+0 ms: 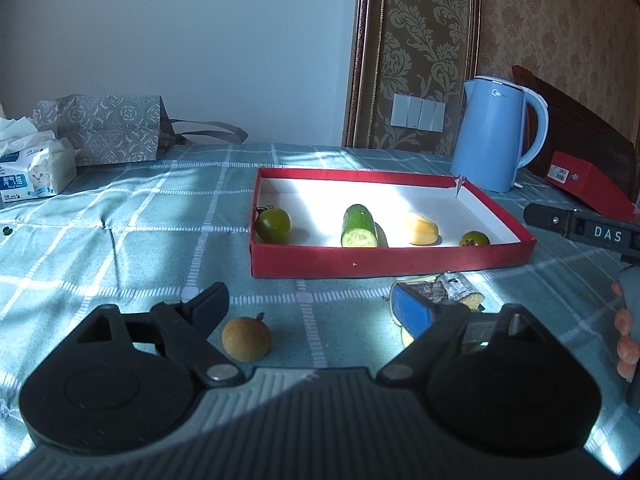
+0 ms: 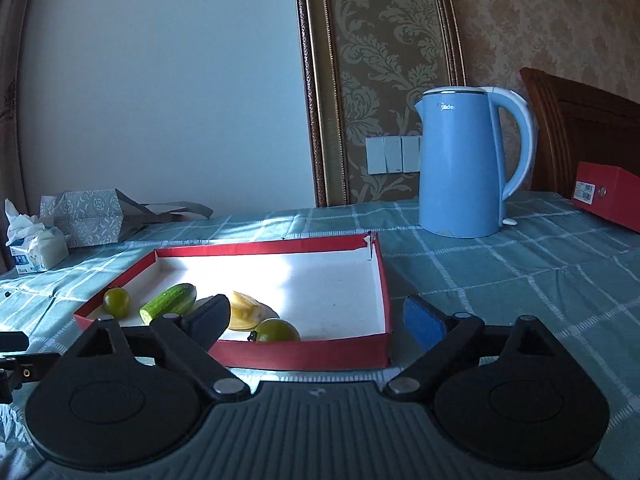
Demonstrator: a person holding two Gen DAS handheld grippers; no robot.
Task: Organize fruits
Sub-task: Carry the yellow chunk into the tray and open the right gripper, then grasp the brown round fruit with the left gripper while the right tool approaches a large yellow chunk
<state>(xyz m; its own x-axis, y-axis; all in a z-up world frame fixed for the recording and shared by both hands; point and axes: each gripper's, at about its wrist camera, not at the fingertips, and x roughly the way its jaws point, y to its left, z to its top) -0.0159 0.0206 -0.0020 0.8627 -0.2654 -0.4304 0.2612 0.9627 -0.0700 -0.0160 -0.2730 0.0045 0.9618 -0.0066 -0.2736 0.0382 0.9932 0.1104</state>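
Inside red tray: two green tomatoes, one cucumber; both grippers gape, empty.

plain pale wall left, gold damask wallpaper panel with switch plate right. dark wood headboard far right. sunlight patches across teal checked tablecloth.

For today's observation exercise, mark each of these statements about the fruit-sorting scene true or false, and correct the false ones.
1. The shallow red cardboard tray holds four items. True.
2. The cut green cucumber piece lies on the cloth outside the tray. False: it lies inside the tray.
3. The small round brown fruit sits on the checked cloth, between the open left tool fingers. True.
4. The light blue electric kettle stands inside the tray. False: it stands behind the tray.
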